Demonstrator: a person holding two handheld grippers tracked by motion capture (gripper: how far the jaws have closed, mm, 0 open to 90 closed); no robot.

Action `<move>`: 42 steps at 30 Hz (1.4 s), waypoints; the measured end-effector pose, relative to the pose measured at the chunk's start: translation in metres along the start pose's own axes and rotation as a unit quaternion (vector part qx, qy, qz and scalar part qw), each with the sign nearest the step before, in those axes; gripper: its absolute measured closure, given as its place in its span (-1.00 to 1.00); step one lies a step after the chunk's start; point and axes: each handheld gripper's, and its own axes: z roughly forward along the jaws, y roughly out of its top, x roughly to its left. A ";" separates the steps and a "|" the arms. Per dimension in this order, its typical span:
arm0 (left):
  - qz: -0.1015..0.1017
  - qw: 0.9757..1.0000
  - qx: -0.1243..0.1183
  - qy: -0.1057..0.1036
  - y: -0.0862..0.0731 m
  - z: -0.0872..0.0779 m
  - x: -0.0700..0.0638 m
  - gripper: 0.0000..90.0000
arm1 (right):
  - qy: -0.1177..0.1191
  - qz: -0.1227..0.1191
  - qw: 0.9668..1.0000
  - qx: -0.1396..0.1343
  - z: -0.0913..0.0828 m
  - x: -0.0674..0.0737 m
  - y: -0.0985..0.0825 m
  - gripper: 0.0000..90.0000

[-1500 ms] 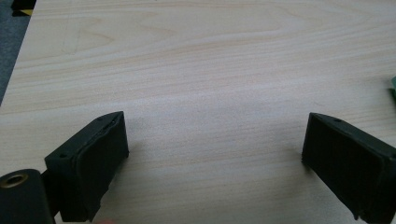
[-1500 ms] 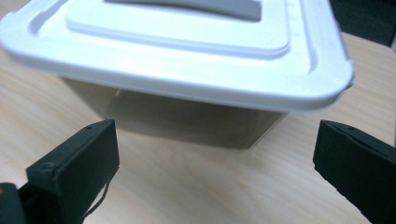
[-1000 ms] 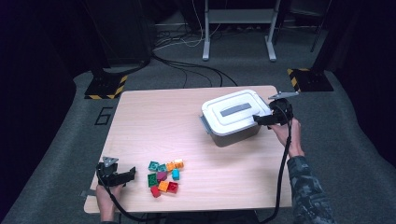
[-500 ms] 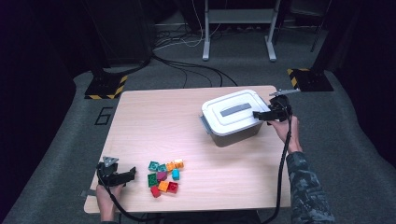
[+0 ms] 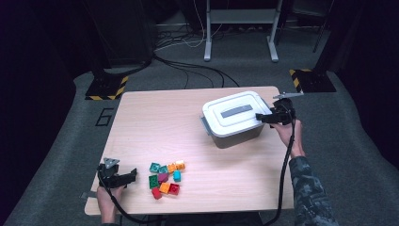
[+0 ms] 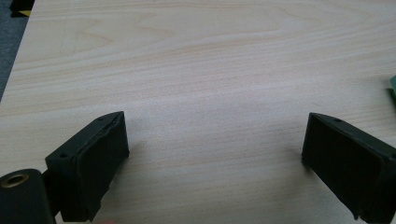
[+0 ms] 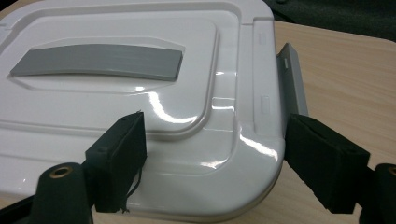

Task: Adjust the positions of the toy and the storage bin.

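A white lidded box with a grey handle strip stands at the right of the wooden table. My right gripper is at its right end. In the right gripper view its jaws have just been closing over the lid: one pad lies on the lid's top, the other is against the rim beside the grey latch. My left gripper rests open near the front left corner, with bare wood between its jaws. Several coloured bricks lie just right of it.
A sliver of a green brick shows at the right edge of the left gripper view. Beyond the table lie grey floor, cables and stand feet with yellow-black tape.
The right gripper has edged a little left onto the box's end, and its jaws have narrowed around the lid's edge. The left gripper and the bricks have kept still.
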 end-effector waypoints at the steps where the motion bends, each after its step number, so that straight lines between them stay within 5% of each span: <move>1: 0.000 1.000 -0.001 0.000 0.000 0.000 0.000 -0.85 | -0.003 0.000 1.000 0.001 -0.001 0.003 -0.001 -0.53; 16: -0.001 1.000 0.000 0.003 0.000 0.000 0.000 -0.85 | -0.015 -0.016 1.000 -0.004 -0.009 0.023 -0.010 -0.51; 42: -0.001 1.000 -0.003 0.005 0.000 0.001 -0.001 -0.84 | 0.003 -0.022 1.000 0.000 -0.016 0.045 -0.018 -0.53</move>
